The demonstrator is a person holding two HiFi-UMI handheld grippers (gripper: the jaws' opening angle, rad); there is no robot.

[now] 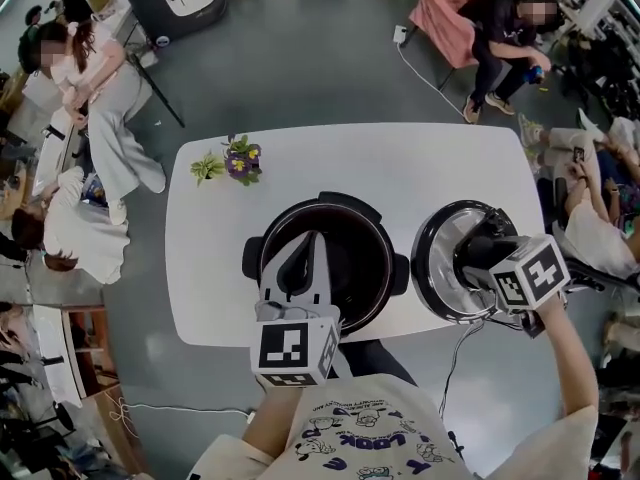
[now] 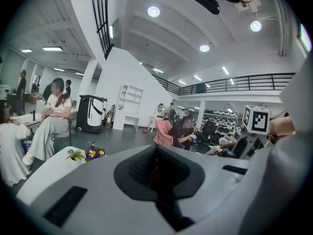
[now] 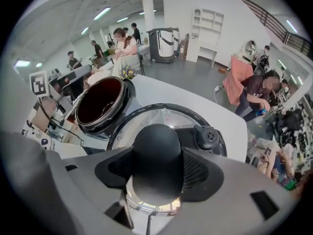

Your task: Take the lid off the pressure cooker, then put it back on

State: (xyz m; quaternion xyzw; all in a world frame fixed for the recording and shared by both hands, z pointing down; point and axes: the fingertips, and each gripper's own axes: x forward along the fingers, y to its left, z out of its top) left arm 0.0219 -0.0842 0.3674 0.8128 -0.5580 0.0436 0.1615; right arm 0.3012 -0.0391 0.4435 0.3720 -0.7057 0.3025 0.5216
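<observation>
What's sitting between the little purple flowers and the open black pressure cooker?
Nothing: the head view shows only bare white table between the purple flowers and the black pressure cooker.

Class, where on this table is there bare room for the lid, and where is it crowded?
Bare: far half of the table, behind the pot, right of the flowers; also its left strip. Crowded: near edge, with pot, left gripper, right gripper holding lid.

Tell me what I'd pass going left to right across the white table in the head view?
Small green leafy sprig → purple flower bunch → open round black pressure cooker pot → shiny metal lid with black rim, held in the right gripper.
</observation>
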